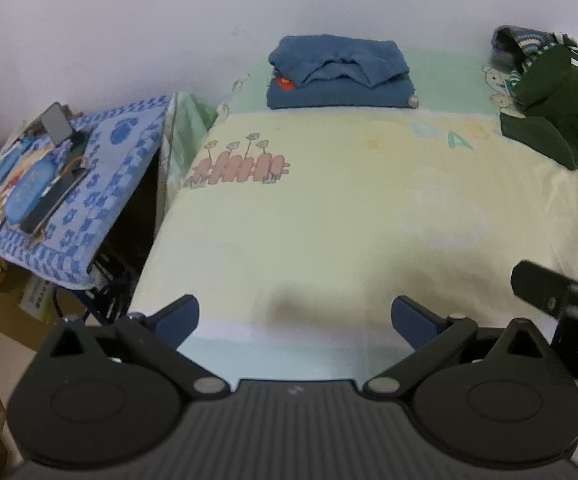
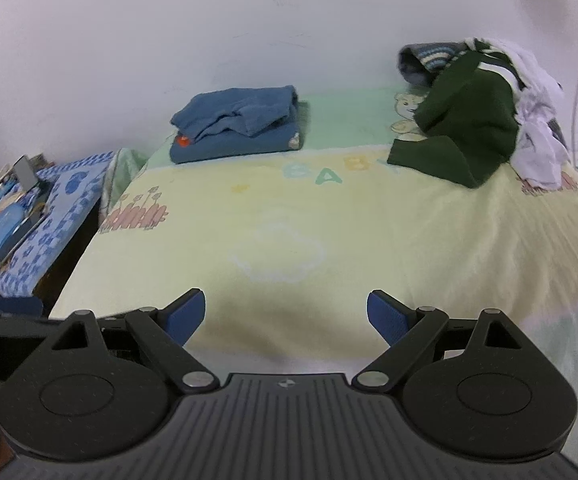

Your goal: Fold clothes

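A: Looking across the bed, both tools hang over its near edge with nothing in them. The left gripper has its jaws spread wide, and the right gripper is just as wide and just as empty.

B: And the clothes?

A: A folded blue garment sits at the far edge against the wall. The unfolded pile is heaped at the far right corner, with a dark green sweater on top, a striped knit behind it and white cloth to its right.

B: What could go wrong from here?

A: I'd judge the sweater comes next, and it lies tangled with the others. Pinching too deep could drag the white cloth along with it, or spill the heap off the right edge.

B: Anything else?

A: A grab on one thin layer could let it slip mid-drag. The cluttered blue-patterned cloth off the left edge is well apart, so little risk there.
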The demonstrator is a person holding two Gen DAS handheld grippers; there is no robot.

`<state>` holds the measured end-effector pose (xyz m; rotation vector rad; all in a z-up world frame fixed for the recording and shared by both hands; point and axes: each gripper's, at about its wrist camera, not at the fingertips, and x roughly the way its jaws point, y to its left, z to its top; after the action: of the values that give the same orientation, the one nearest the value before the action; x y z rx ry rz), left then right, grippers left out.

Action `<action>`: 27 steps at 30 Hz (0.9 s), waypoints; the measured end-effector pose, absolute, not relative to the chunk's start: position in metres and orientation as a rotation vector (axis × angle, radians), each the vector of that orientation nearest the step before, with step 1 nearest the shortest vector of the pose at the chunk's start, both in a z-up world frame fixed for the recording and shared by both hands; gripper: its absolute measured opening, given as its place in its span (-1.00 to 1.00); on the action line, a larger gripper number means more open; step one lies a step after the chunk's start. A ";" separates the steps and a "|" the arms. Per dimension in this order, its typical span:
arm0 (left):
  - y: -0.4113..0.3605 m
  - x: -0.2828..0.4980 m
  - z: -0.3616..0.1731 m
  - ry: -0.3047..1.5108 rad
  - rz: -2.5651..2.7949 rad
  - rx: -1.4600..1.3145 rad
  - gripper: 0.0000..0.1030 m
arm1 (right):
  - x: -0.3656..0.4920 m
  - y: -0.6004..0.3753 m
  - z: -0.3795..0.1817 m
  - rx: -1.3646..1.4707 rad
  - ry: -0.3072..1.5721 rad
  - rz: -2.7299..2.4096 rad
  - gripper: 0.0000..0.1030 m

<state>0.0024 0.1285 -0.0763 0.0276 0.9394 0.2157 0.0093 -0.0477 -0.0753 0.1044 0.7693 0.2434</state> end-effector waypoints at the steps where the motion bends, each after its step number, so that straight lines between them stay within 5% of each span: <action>1: 0.132 0.003 -0.077 0.941 0.208 0.033 0.99 | 0.008 -0.045 -0.076 0.112 0.770 0.232 0.76; 27: 0.171 -0.021 -0.084 0.912 0.218 -0.023 0.98 | -0.005 -0.006 -0.083 0.086 0.786 0.211 0.76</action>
<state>-0.0210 0.1713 -0.0842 -0.0229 0.9117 0.2184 -0.0045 -0.0063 -0.0827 0.0859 0.7855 0.2106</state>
